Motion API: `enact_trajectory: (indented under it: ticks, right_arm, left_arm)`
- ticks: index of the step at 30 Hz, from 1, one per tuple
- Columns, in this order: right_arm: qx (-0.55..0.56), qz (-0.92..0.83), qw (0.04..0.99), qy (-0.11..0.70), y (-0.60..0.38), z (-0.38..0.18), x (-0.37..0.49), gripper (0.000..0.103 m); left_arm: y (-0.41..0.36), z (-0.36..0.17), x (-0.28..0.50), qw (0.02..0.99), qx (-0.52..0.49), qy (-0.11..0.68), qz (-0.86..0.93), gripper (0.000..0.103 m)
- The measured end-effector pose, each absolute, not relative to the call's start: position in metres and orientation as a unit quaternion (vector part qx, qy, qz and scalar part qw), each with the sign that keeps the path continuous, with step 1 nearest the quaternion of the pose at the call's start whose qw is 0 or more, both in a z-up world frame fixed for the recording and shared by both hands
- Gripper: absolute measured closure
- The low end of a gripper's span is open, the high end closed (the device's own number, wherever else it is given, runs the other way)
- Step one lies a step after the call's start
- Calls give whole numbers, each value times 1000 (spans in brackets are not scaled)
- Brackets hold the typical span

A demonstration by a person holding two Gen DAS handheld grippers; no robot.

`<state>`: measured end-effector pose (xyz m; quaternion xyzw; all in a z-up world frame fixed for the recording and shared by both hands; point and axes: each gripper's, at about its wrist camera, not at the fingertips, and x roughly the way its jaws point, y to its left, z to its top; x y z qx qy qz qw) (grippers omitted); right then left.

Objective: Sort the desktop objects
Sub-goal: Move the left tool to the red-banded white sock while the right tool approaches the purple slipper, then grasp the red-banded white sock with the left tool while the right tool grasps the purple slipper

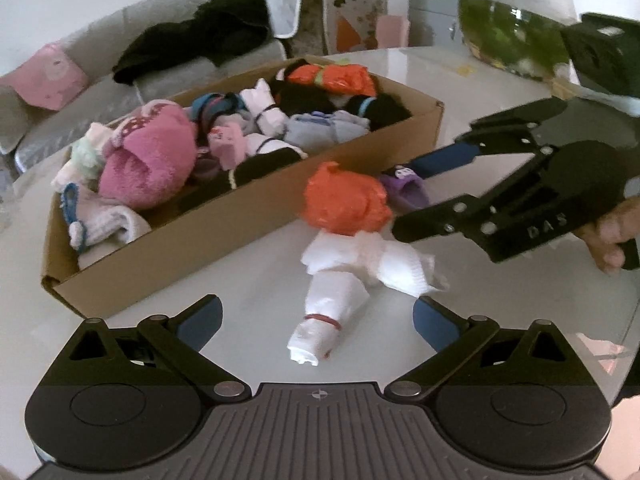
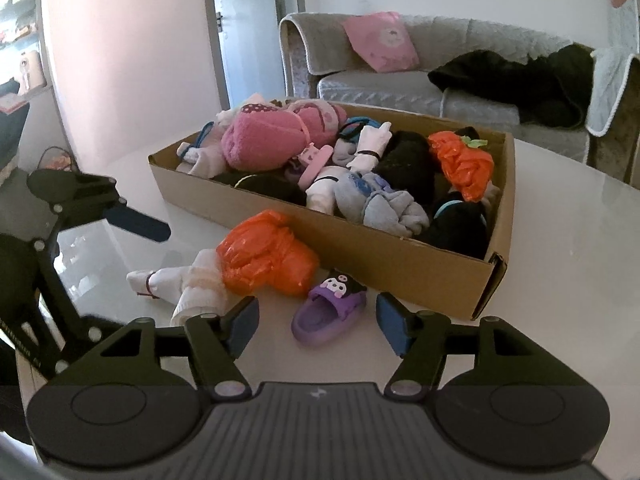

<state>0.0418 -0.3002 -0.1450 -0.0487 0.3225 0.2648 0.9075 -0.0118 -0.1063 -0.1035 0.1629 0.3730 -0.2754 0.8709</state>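
A cardboard box (image 1: pixel 256 216) (image 2: pixel 384 248) holds several rolled socks, a pink fluffy bundle (image 1: pixel 148 160) (image 2: pixel 264 140) and an orange bundle (image 1: pixel 332 76) (image 2: pixel 462 164). On the white table beside the box lie a second orange bundle (image 1: pixel 346 200) (image 2: pixel 264 260), a white sock roll with a red band (image 1: pixel 332 304) (image 2: pixel 180 280) and a small purple slipper (image 1: pixel 404 188) (image 2: pixel 328 312). My left gripper (image 1: pixel 318 318) is open and empty, just short of the white sock. My right gripper (image 2: pixel 316 328) (image 1: pixel 400 200) is open and empty around the slipper.
A glass fish bowl with green plants (image 1: pixel 516 24) stands at the table's far right in the left wrist view. A grey sofa (image 2: pixel 440 80) with a pink cushion (image 2: pixel 380 40) and black clothing (image 2: pixel 512 84) stands beyond the table. The table edge (image 1: pixel 624 320) runs near on the right.
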Motion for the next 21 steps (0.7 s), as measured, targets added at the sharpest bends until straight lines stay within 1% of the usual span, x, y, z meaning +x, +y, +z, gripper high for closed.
enact_trajectory:
  ticks: [6, 7, 8, 9, 10, 11, 12, 16, 21]
  right_arm:
    - [-59, 258, 909, 323, -298, -144, 40, 41]
    - [-65, 256, 909, 323, -296, -144, 39, 41]
    - [-72, 252, 909, 323, -295, -144, 39, 44]
    - [-76, 249, 910, 322, -293, -144, 38, 46]
    - [-77, 248, 910, 323, -292, -143, 38, 62]
    - [-76, 249, 909, 325, -292, -141, 37, 68]
    - [-75, 252, 907, 328, -291, -140, 37, 68]
    - [-79, 256, 906, 328, -289, -141, 32, 69]
    - [-75, 257, 906, 329, -290, -140, 31, 69]
  left_arm:
    - [-104, -104, -9, 872, 148, 380, -272, 1]
    - [-104, -104, -9, 872, 148, 380, -273, 3]
    - [-103, -103, -9, 871, 147, 380, -274, 5]
    - [-103, -102, -10, 870, 143, 379, -279, 15]
    - [-102, -101, -11, 869, 133, 379, -288, 40]
    - [-102, -97, -14, 871, 134, 371, -292, 65]
    - [-103, -95, -15, 869, 139, 372, -297, 73]
    - [-109, -94, -23, 871, 160, 368, -282, 74]
    - [-102, -93, -24, 872, 154, 376, -275, 74]
